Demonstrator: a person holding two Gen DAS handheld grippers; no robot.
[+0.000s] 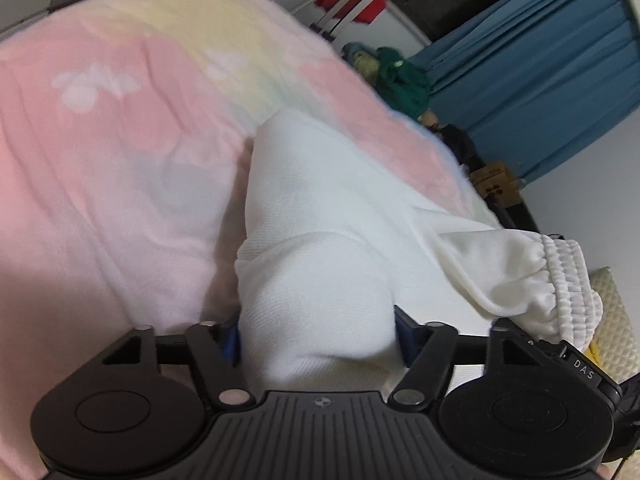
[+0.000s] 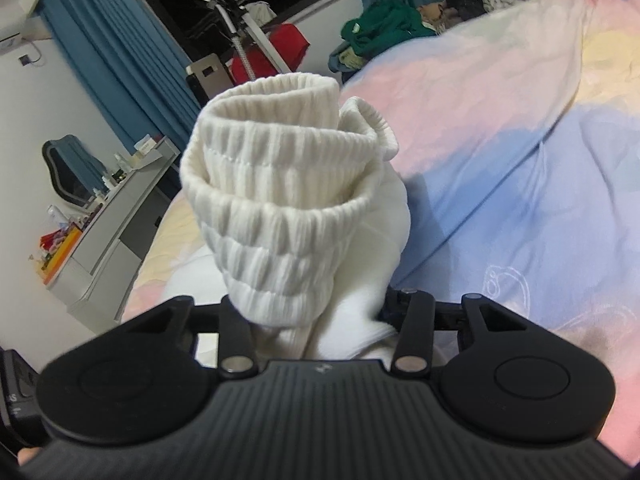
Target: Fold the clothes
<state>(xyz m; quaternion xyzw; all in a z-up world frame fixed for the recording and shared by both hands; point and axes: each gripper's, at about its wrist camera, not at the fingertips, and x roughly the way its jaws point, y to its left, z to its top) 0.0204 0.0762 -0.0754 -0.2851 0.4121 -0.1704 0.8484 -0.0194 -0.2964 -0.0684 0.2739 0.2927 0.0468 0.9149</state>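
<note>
A white garment (image 1: 320, 216) with a ribbed elastic band (image 1: 568, 280) hangs over the pink and pastel bedspread (image 1: 120, 140). My left gripper (image 1: 318, 336) is shut on a bunched fold of its plain cloth. My right gripper (image 2: 316, 312) is shut on the same white garment (image 2: 288, 200) at its ribbed band, which stands up bunched and curled in front of the camera. The fingertips of both grippers are hidden by cloth.
The bedspread (image 2: 520, 160) fills the right of the right wrist view. A pile of green and dark clothes (image 2: 384, 24) lies at the bed's far edge. Blue curtains (image 1: 540, 80), a clothes rack with a red item (image 2: 276, 48) and a white dresser (image 2: 120, 216) stand around.
</note>
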